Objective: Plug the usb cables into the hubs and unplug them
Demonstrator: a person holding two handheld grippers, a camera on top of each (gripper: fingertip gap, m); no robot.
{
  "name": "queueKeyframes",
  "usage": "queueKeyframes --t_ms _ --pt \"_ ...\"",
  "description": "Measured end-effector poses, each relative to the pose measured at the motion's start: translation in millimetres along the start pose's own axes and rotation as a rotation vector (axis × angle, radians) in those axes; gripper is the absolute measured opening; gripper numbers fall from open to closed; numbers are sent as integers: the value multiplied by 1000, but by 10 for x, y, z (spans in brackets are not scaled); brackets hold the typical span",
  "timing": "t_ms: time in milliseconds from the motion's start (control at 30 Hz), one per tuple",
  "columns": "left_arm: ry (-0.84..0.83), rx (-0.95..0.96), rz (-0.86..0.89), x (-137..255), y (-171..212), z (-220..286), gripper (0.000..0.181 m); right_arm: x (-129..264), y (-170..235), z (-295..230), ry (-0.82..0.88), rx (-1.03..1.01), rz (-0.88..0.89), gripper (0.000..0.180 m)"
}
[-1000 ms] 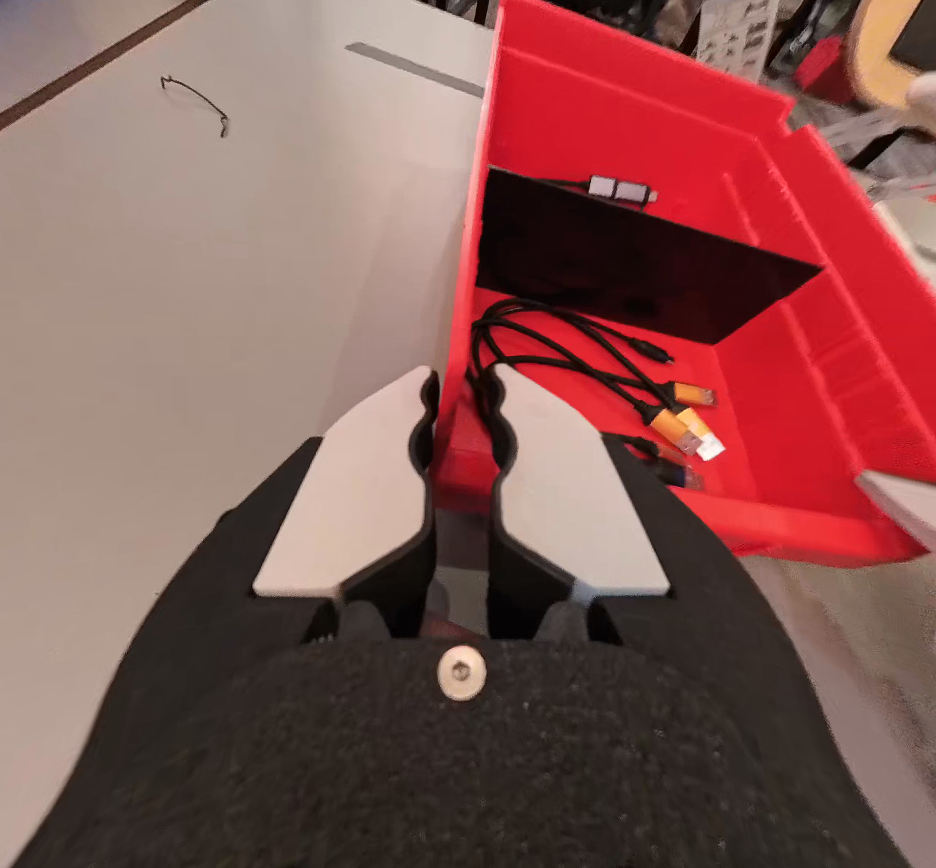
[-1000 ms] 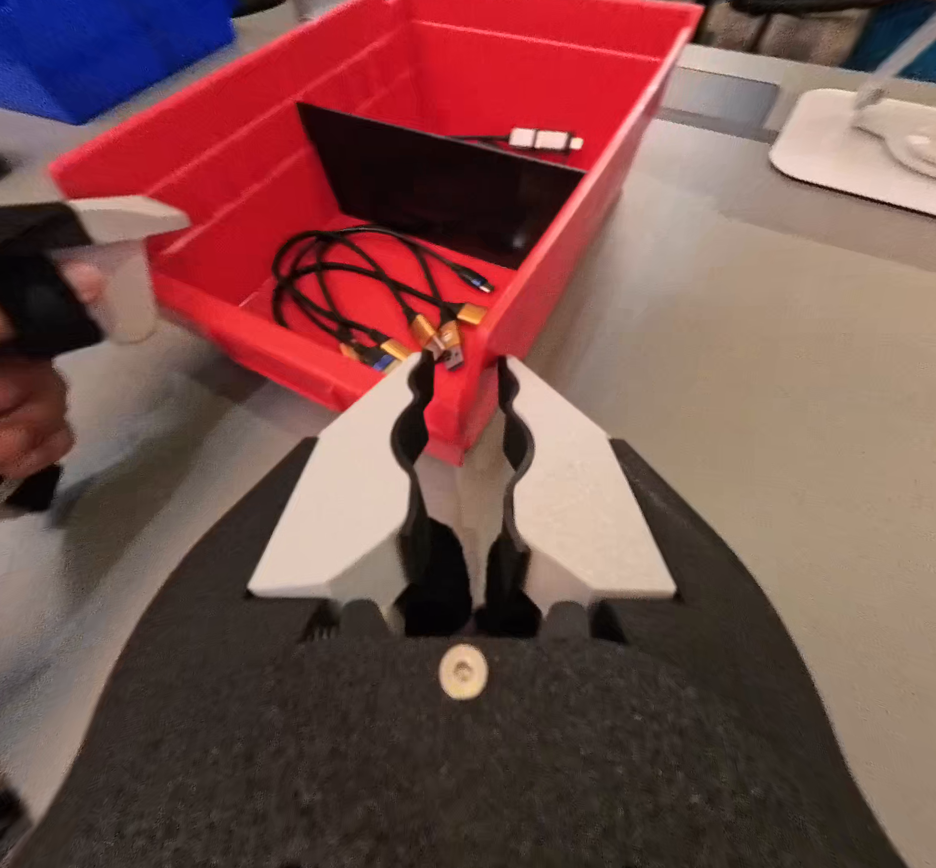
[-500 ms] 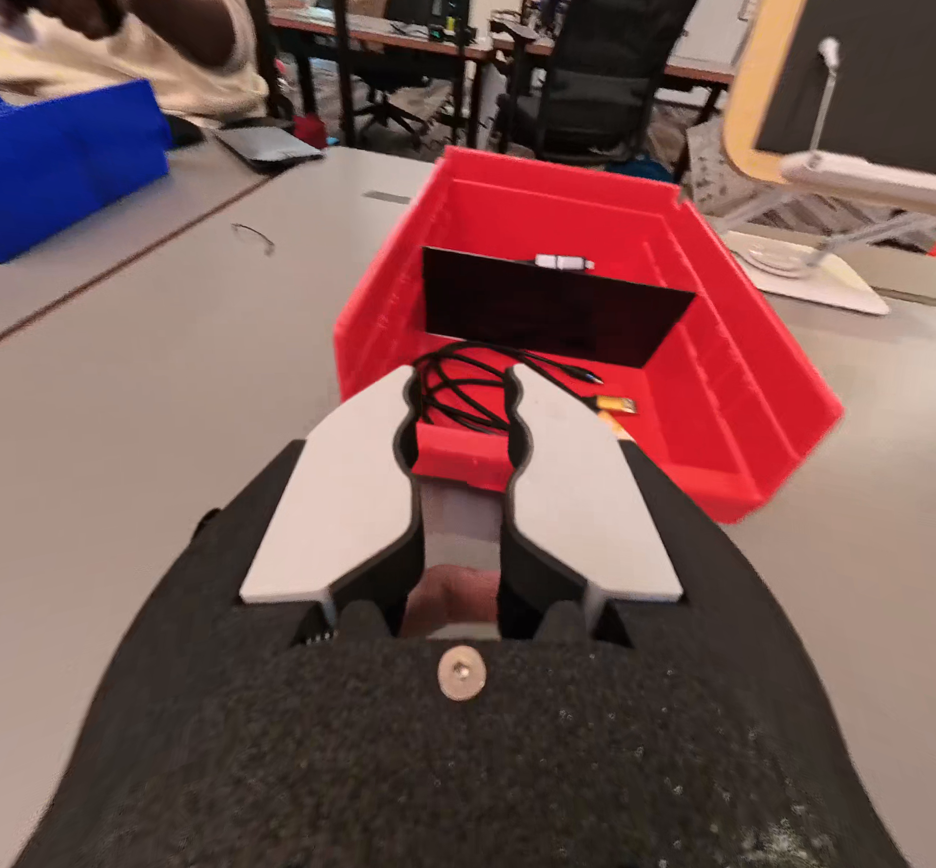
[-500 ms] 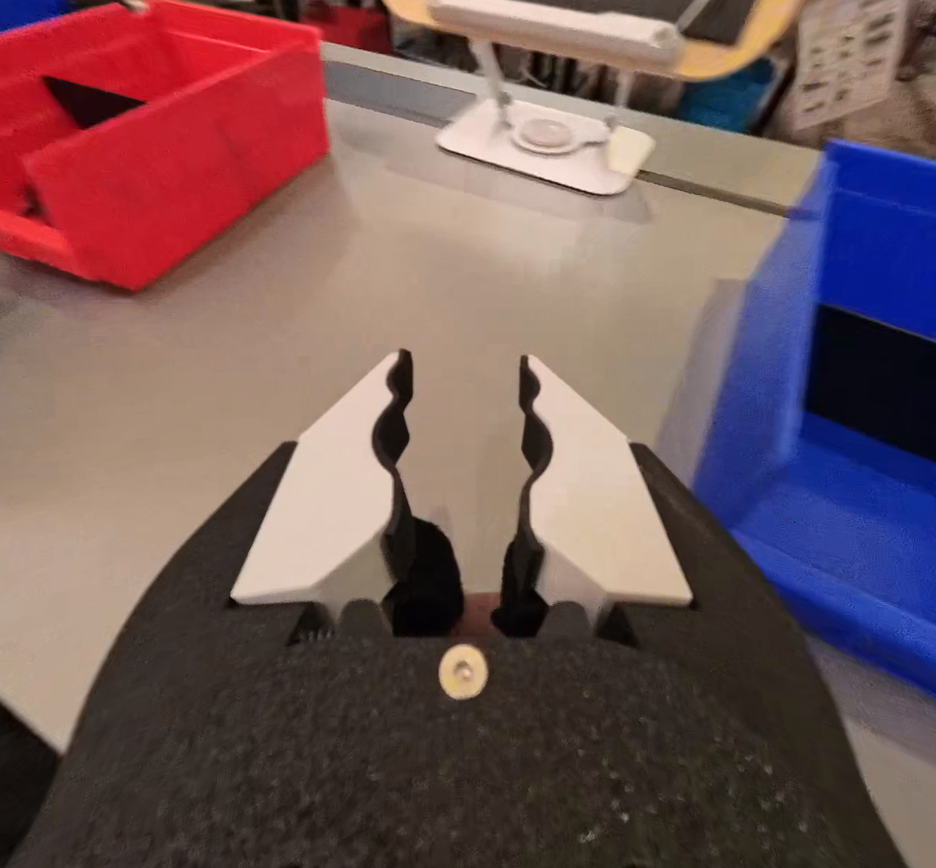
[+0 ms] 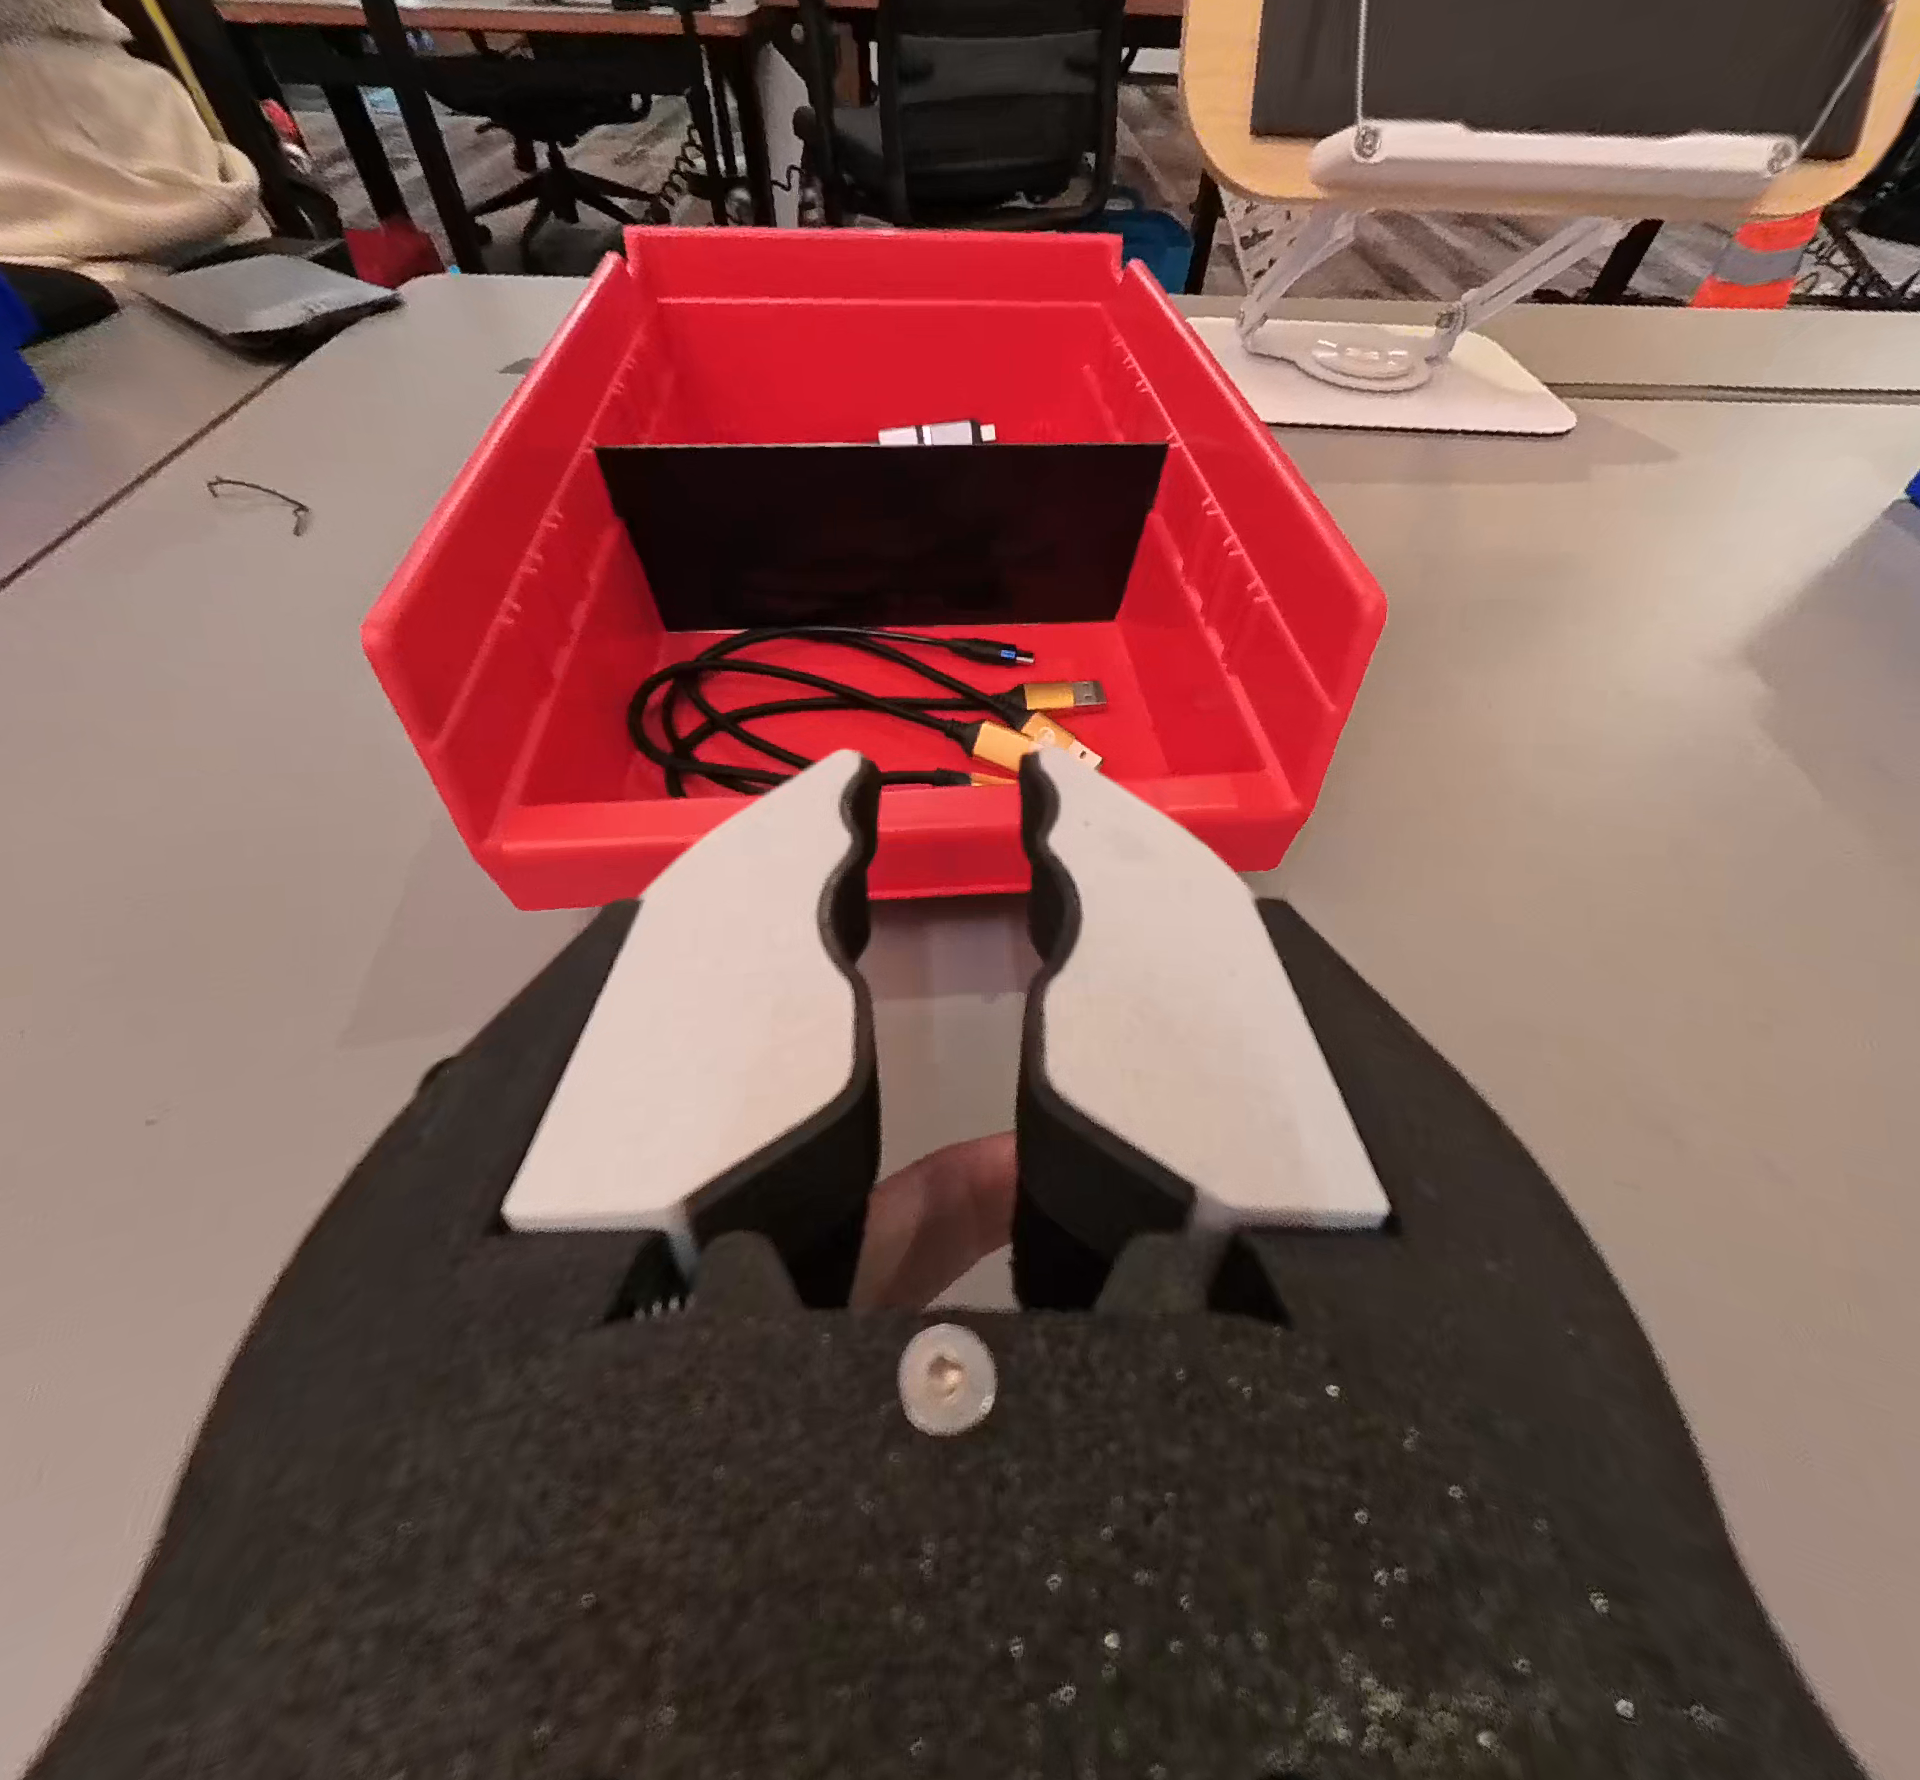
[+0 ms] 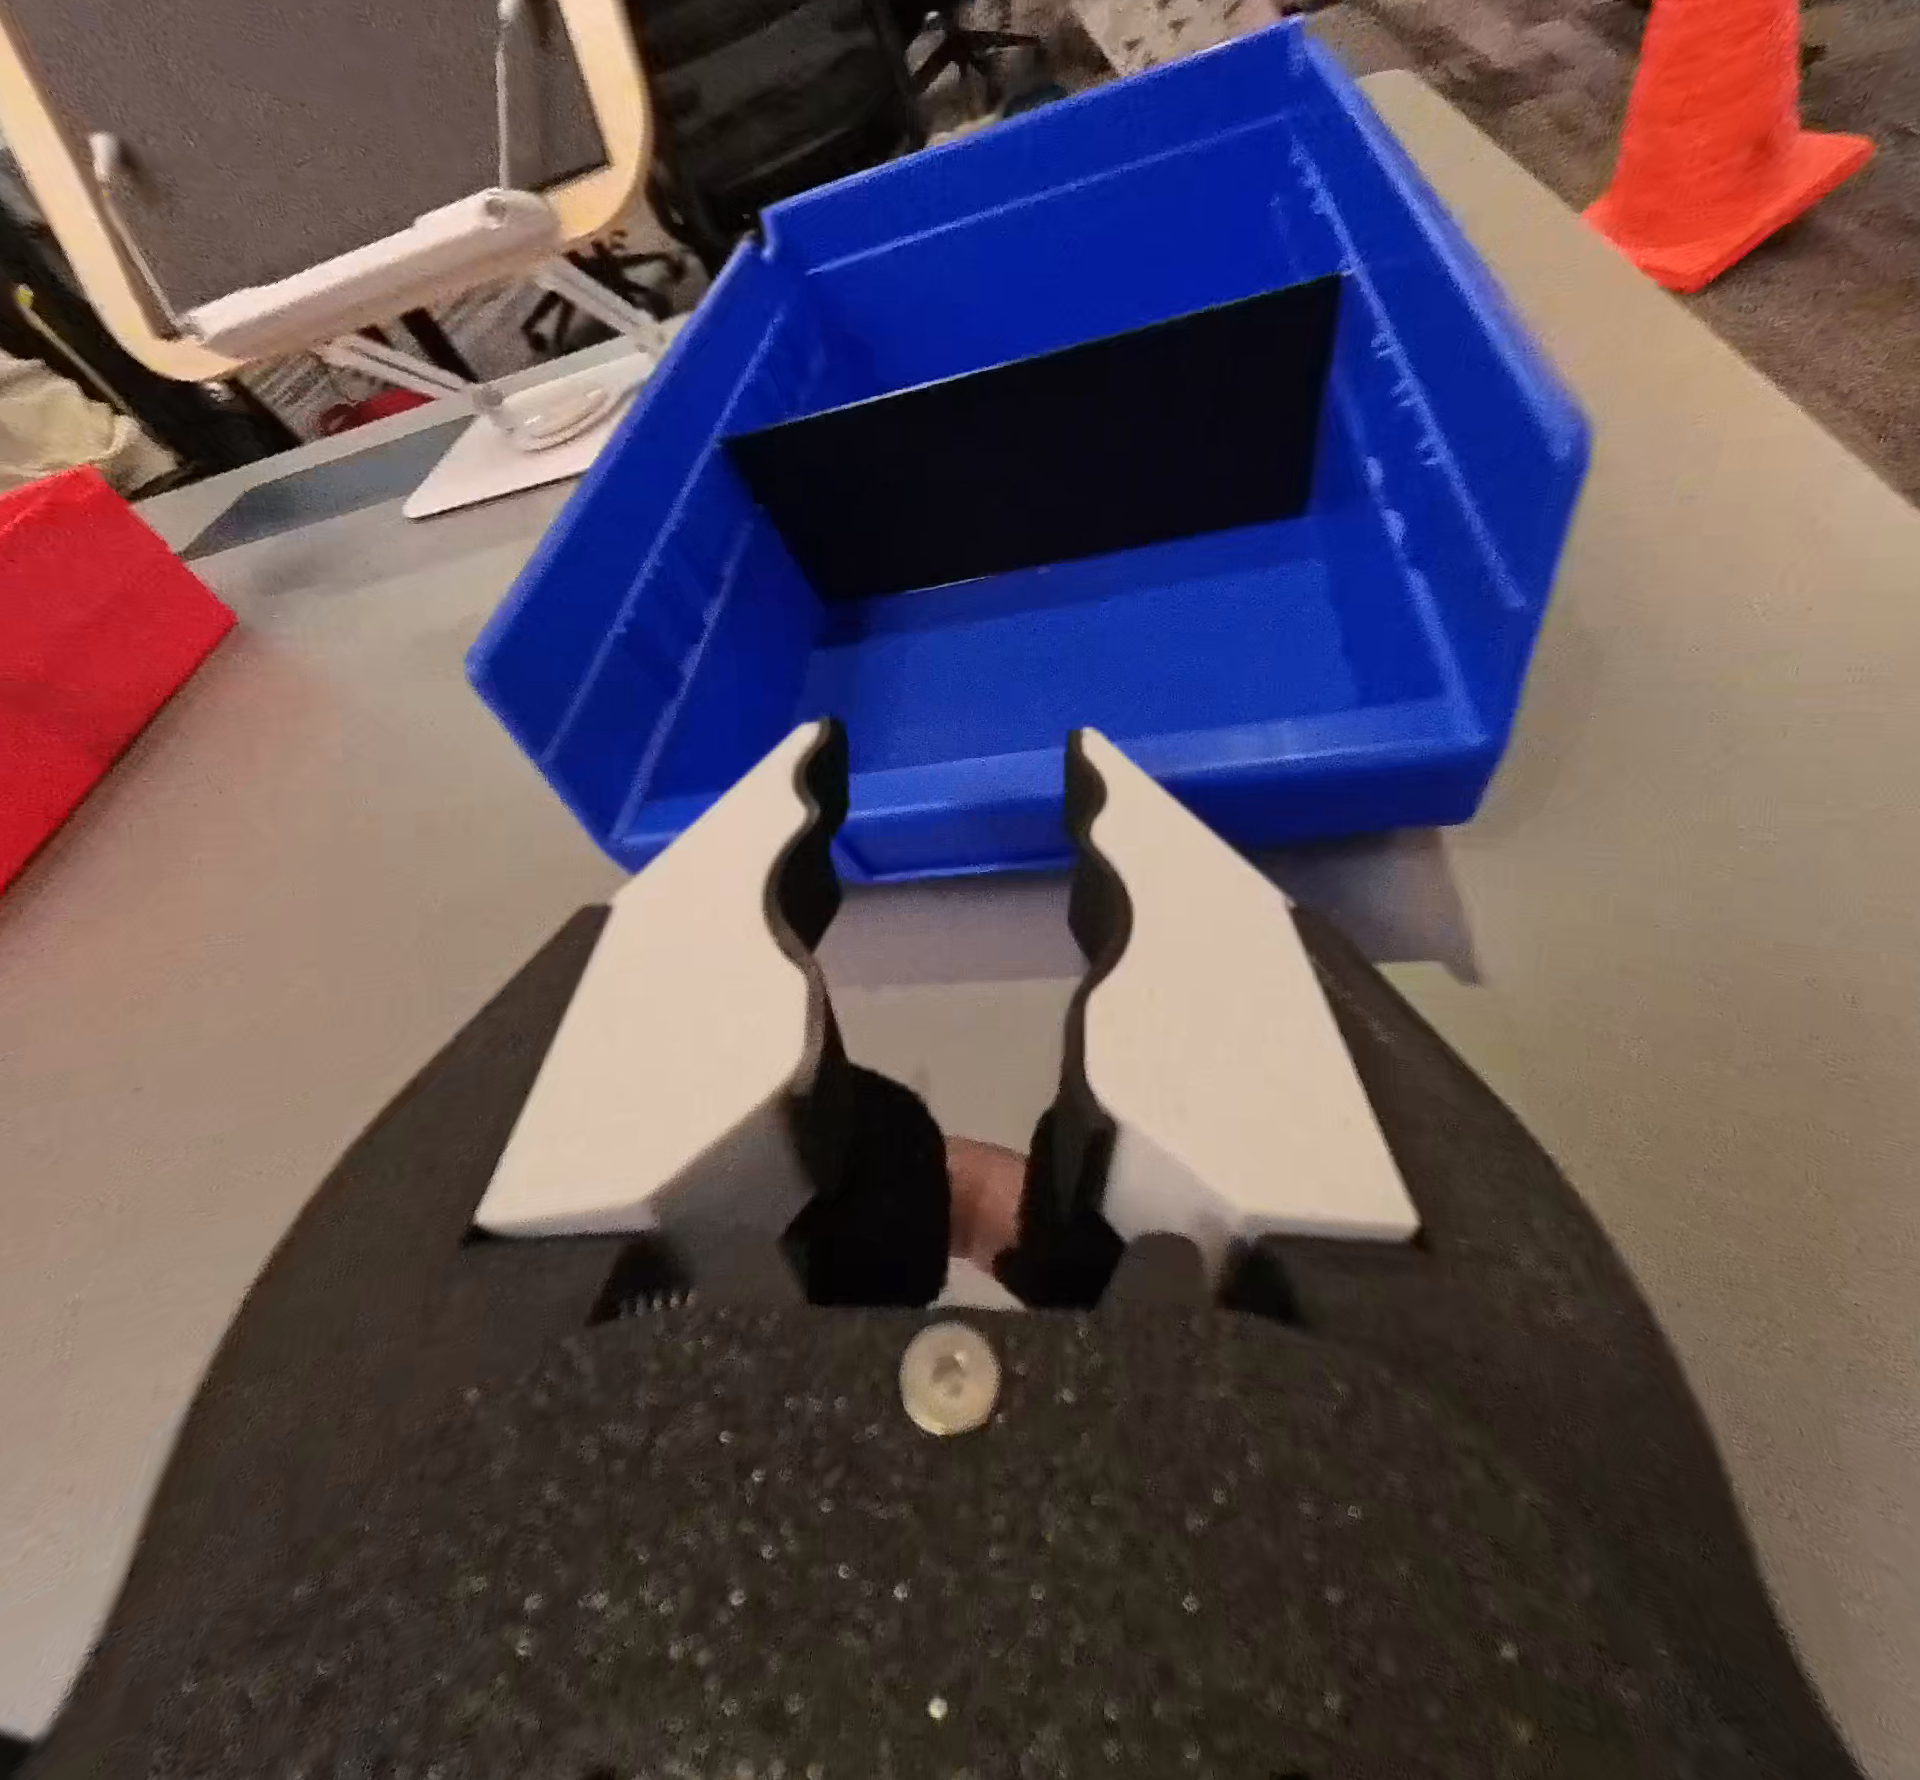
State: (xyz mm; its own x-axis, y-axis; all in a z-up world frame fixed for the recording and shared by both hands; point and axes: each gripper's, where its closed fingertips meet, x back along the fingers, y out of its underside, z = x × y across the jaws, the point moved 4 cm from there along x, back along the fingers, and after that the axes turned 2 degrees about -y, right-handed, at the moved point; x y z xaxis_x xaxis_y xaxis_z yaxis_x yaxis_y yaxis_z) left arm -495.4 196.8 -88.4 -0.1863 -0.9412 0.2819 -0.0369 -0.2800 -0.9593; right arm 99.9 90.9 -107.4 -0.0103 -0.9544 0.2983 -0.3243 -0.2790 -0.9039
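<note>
Two grippers: both held above a grey table [image 5: 1558,795], each facing its own bin.
Left gripper [image 5: 943,774]: jaws parted by a narrow gap, nothing between them; it sits at 6 o'clock of the red bin [image 5: 540,587], tips just over the bin's near wall.
Right gripper [image 6: 951,743]: jaws spread somewhat wider, holding nothing; tips overlap the near lip of the blue bin [image 6: 675,587] in its view.
Red bin: split by an upright black divider [image 5: 883,535] into a near and a far compartment.
Cables [image 5: 790,702]: a loose black coil on the floor of the near compartment, toward 7 o'clock of that floor; the gold plugs [image 5: 1055,696] fan out toward 3 o'clock, and one thin dark plug lies nearest the divider.
Hub [image 5: 935,432]: a small white and grey piece in the far compartment, only its top showing over the divider at 12 o'clock.
Blue bin: also has a black divider [image 6: 1039,442]; the near compartment floor is bare, the far one is mostly hidden.
Red bin in the right view: only a corner [image 6: 83,629] at 9 o'clock, well apart from the blue bin.
Stand [image 5: 1392,380]: white base on the table at 2 o'clock of the red bin, carrying a wood-framed dark panel.
Cone [image 6: 1714,89]: orange, on the floor beyond the table at 1 o'clock in the right view.
Wire [image 5: 260,499]: a thin bent dark piece on the table at 9 o'clock of the red bin.
</note>
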Motion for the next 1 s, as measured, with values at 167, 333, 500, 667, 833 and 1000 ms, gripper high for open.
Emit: queueKeyframes --t_ms 167,333,500,667,833,1000 --pt "70 24 -87 -82 122 57 26 -23 -63 133 69 64 33 37" --pt "84 42 -88 -69 116 48 26 -14 -69 123 72 98 47 33" --pt "103 55 -142 -107 194 57 26 -24 -97 229 113 137 47 32" --pt "110 58 -160 -127 217 67 26 -46 -203 592 244 146 59 34" --pt "123 48 -180 -151 248 99 26 -231 -197 784 265 125 31 34" --pt "123 29 -180 -145 251 118 26 -250 -176 627 159 98 26 34"
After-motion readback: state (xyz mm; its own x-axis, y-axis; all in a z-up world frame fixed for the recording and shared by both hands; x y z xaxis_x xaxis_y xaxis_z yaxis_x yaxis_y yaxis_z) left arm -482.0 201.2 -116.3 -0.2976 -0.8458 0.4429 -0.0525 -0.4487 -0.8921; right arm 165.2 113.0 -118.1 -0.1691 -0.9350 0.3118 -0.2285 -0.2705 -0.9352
